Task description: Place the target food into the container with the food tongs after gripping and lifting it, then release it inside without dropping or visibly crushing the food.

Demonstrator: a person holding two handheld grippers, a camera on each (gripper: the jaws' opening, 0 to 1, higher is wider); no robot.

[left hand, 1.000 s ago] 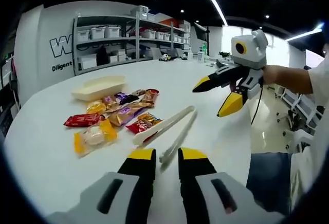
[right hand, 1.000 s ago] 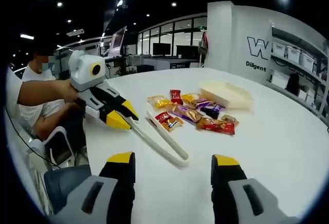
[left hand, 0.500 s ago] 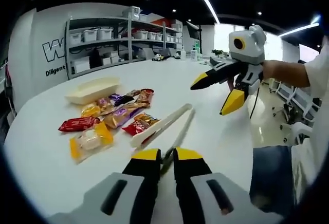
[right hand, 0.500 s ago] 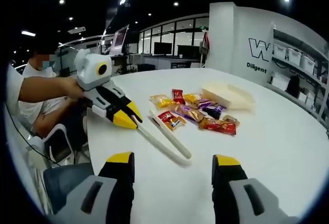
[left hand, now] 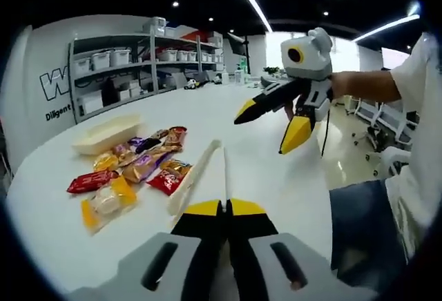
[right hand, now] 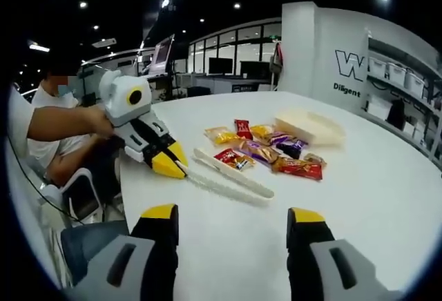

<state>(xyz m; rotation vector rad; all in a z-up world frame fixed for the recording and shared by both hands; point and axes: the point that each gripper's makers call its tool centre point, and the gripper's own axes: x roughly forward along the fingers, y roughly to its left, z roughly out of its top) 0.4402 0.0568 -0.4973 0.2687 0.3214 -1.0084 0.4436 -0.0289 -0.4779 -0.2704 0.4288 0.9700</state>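
Observation:
White plastic food tongs (left hand: 195, 175) reach from my left gripper (left hand: 225, 208) toward a pile of wrapped snacks (left hand: 131, 166) on the white table (left hand: 276, 177). The left jaws are shut on the tongs' hinge end. A shallow cream container (left hand: 107, 132) lies just beyond the snacks. My right gripper (left hand: 266, 132) hovers open above the table to the right of the tongs. In the right gripper view, my right gripper (right hand: 232, 212) holds nothing, and the left gripper (right hand: 178, 168) grips the tongs (right hand: 231, 179) beside the snacks (right hand: 262, 150) and the container (right hand: 309, 127).
A person (right hand: 48, 128) sits at the table's edge holding the grippers, one sleeve (left hand: 421, 101) at the right. Shelves with white bins (left hand: 131, 59) stand behind the table against a wall. Bare tabletop (right hand: 373, 190) spreads around the snack pile.
The left jaws have gone from slightly apart to shut on the tongs' end. The tongs have swung so their tips point more toward the snacks. The right gripper stays open.

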